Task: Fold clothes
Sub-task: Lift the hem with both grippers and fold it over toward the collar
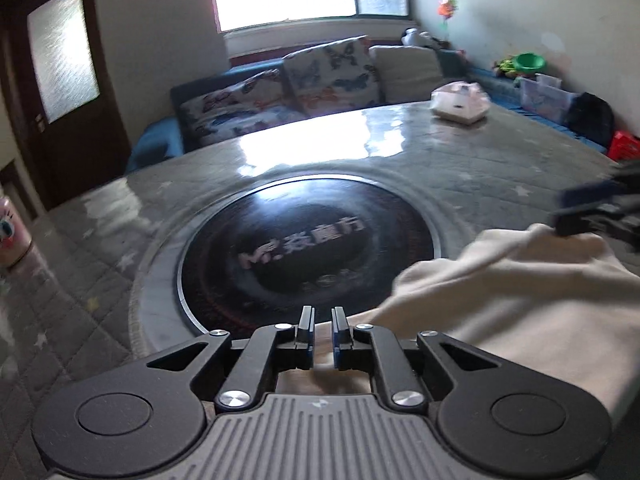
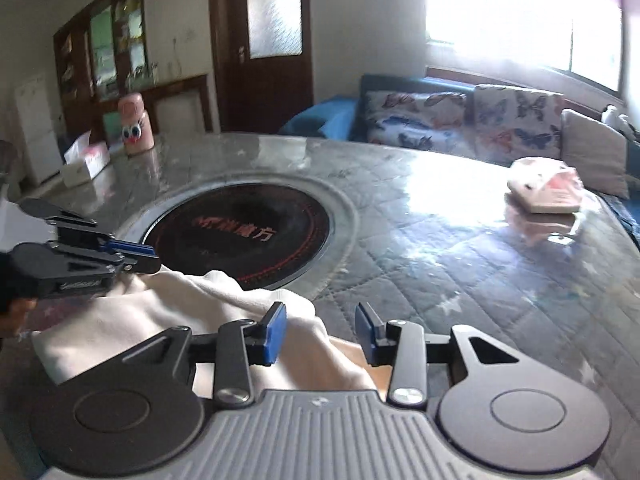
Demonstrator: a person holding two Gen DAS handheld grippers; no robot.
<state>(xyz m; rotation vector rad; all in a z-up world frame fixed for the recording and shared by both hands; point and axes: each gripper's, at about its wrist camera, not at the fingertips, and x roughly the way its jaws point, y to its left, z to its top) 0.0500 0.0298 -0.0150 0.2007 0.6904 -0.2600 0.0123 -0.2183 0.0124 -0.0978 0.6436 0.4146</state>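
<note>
A cream garment (image 1: 520, 312) lies bunched on the near side of the round table (image 1: 500, 168), partly over the black hob plate (image 1: 308, 252). My left gripper (image 1: 323, 314) points along the garment's left edge with its jaws almost together. In the right wrist view the cloth (image 2: 168, 312) rises in a peak to the left gripper (image 2: 154, 258), which pinches its corner. My right gripper (image 2: 322, 332) stands open over the garment's right end. Cloth lies under its left finger (image 2: 276, 332) and the pads do not press on it. The right gripper (image 1: 588, 216) also shows in the left wrist view, at the garment's far corner.
The table has a shiny quilted grey cover (image 2: 460, 248). A pink folded bundle (image 2: 548, 192) rests at its far side. A tissue box (image 2: 86, 164) and a pink bottle (image 2: 136, 124) stand at the left edge. A sofa with butterfly cushions (image 1: 332, 76) runs behind.
</note>
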